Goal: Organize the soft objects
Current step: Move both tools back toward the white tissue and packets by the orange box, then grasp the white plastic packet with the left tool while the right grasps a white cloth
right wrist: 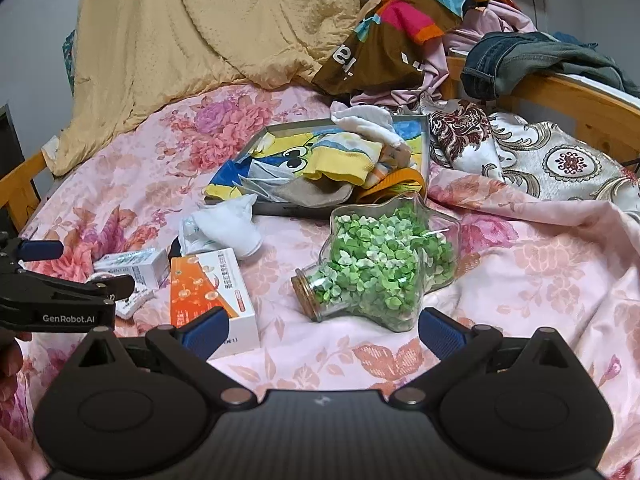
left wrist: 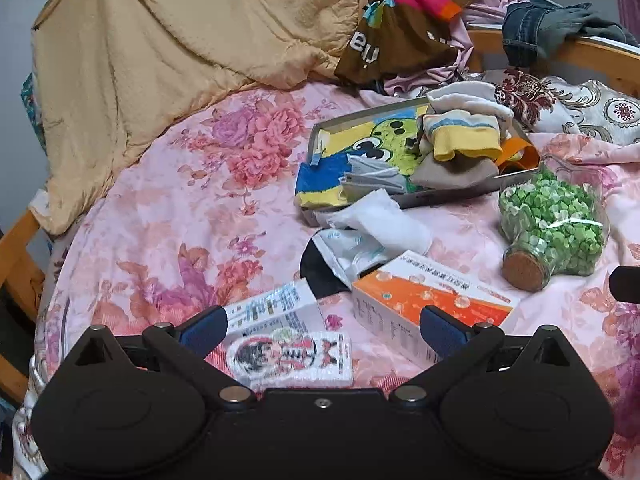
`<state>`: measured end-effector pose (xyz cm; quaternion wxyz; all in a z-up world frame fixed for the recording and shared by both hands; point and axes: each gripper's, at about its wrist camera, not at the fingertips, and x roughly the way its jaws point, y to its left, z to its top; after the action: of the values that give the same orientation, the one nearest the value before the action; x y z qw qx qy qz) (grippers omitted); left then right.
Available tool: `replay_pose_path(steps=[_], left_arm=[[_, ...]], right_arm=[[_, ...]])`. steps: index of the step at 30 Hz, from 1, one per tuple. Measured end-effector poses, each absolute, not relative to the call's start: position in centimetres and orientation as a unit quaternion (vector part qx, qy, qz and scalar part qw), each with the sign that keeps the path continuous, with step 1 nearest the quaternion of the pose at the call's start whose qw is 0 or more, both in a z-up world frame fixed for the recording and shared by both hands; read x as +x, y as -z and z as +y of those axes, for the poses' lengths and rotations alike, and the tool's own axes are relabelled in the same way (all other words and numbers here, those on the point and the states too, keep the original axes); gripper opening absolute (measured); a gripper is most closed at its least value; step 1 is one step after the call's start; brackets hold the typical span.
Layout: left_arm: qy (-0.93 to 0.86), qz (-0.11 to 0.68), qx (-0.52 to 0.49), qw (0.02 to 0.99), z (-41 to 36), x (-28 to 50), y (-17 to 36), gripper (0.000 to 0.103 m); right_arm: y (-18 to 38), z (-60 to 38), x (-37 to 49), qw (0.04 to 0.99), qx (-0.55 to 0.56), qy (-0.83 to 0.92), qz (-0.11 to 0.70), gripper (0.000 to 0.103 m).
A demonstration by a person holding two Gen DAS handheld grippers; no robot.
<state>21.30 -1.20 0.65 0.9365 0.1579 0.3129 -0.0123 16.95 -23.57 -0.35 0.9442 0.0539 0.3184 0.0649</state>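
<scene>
Both grippers are hovering low over a bed covered by a pink floral sheet (left wrist: 168,216), each with its jaws standing wide apart and holding nothing. The left gripper (left wrist: 322,326) is sitting above a small packet printed with a cartoon figure (left wrist: 292,356), with a white printed box (left wrist: 276,308) just beyond it. The right gripper (right wrist: 322,326) is facing a star-shaped glass jar (right wrist: 380,264) that is lying on its side, corked and filled with green and white folded paper stars. An orange and white carton (right wrist: 212,292) is lying near the right gripper's left finger (right wrist: 204,334).

Further back, a shallow metal tray (left wrist: 448,196) is resting on the sheet, lined with a cartoon-print cloth (left wrist: 360,148). Soft things are piling up inside it: a yellow-banded sock (left wrist: 460,140), a white sock (left wrist: 464,98) on top, a beige cloth piece (left wrist: 452,174), an orange strap (left wrist: 520,152) and what may be a folded face mask (left wrist: 372,178), though the view is too coarse to be sure. A white sock (left wrist: 384,220) is lying outside the tray, just against its near edge, on top of a crumpled plastic wrapper (left wrist: 344,252).

A tan quilt (left wrist: 168,48) is heaping up at the head of the bed, beside a striped brown bag (left wrist: 404,20) and jeans (left wrist: 548,28) draped over the wooden bed rail (left wrist: 592,56).
</scene>
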Motion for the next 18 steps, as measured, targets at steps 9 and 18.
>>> replay_pose_path(steps=[9,18], left_arm=[[0.012,0.314,0.194,0.929,-1.6,23.1,-1.5,0.102],[0.002,0.310,0.207,0.928,-2.0,25.7,-2.5,0.102]], right_arm=[[0.2,-22.9,18.6,0.946,0.056,-0.068,0.313,0.103],[-0.9,-21.7,19.8,0.955,0.030,-0.093,0.281,0.103]])
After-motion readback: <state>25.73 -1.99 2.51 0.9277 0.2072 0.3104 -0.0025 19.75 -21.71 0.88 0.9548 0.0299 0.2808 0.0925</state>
